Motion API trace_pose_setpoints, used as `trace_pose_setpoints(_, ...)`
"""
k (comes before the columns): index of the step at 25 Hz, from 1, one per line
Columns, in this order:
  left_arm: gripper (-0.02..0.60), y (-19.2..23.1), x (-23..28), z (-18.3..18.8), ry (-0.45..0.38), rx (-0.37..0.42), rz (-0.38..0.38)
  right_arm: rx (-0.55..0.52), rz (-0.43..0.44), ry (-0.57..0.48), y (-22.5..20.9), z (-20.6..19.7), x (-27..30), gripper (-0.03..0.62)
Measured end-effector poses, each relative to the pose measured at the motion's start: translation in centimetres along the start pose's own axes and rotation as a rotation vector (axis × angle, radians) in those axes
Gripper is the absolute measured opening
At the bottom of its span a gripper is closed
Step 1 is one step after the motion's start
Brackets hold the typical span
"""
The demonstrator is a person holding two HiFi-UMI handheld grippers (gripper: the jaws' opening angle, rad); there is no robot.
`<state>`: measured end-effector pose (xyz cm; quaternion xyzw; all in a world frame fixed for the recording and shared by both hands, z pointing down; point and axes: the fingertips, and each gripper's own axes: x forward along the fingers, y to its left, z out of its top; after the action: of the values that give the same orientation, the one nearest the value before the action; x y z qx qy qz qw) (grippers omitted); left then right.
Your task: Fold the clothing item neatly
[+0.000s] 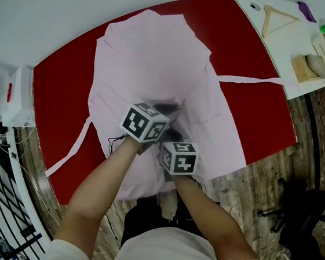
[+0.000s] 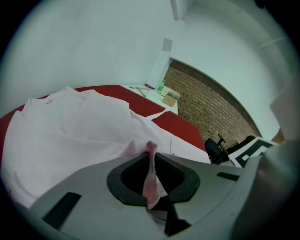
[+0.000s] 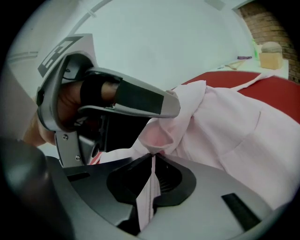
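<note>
Red table (image 1: 256,50), wooden hanger (image 1: 283,14), black office chair (image 1: 305,218), brick wall (image 2: 211,108)

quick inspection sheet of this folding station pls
surface: red tabletop, partly covered by cloth
job's things: pink garment spread out, near edge lifted, ties trailing to both sides
clutter: wooden hanger and small blocks on the white side counter
grippers: left claw and right claw each shut on a pinch of the pink garment, close together
cables: maybe a thin dark cord beside the left claw
surroundings: brick wall, black office chair, wooden floor
</note>
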<state>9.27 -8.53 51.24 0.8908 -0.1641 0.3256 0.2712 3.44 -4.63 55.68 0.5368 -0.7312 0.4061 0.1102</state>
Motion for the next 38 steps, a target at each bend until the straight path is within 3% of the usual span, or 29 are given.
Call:
trace_pose_setpoints(7, 0.144, -1.5, -0.5, -0.7, 0.064, 0.094, -0.052, 0.089, 0.033, 0.027, 0.1, -0.5, -0.3, 0.031)
trace_pose_setpoints(12, 0.150, -2.2, -1.6, -1.8, 0.069, 0.118, -0.084, 0.131, 0.075, 0.079, 0.6, -1.3, -0.9, 0.031)
trace_pose_setpoints(15, 0.150, -1.5, -2.5, -3.3, 0.063, 0.093, -0.075, 0.128, 0.103, 0.115, 0.3, -1.9, -1.9, 0.031)
trace_pose_setpoints(19, 0.147, -1.6, -2.7, -6.5, 0.122, 0.102, -0.073, 0.146, 0.133, 0.132, -1.1, -1.4, -4.2, 0.031)
trace_pose_setpoints(23, 0.147, -1.5, -2.3, -8.1, 0.172, 0.219, 0.005, 0.159, 0.105, 0.073, -3.5, 1.5, -5.3, 0.031)
trace_pose_setpoints(28, 0.147, -1.4, -1.5, -7.6, 0.183, 0.511, 0.182, 0.191, 0.047, 0.002, -7.1, 6.3, -3.1, 0.070)
trace_pose_setpoints(30, 0.147, -1.3, -0.8, -7.7, 0.192, 0.573, 0.217, 0.182, 0.050, 0.008, -7.5, 7.2, -1.9, 0.078)
trace_pose_setpoints(32, 0.129, -1.1, -0.2, -7.9, 0.198, 0.572, 0.224, 0.154, 0.040, 0.025, -7.8, 7.4, -1.0, 0.078)
trace_pose_setpoints(34, 0.020, -0.9, 0.0, -8.2, 0.202, 0.548, 0.220, 0.112, 0.002, 0.053, -8.5, 7.3, -0.4, 0.074)
trace_pose_setpoints(38, 0.003, -1.2, -0.7, -8.8, 0.219, 0.498, 0.168, 0.101, -0.001, 0.066, -8.7, 7.0, -0.7, 0.025)
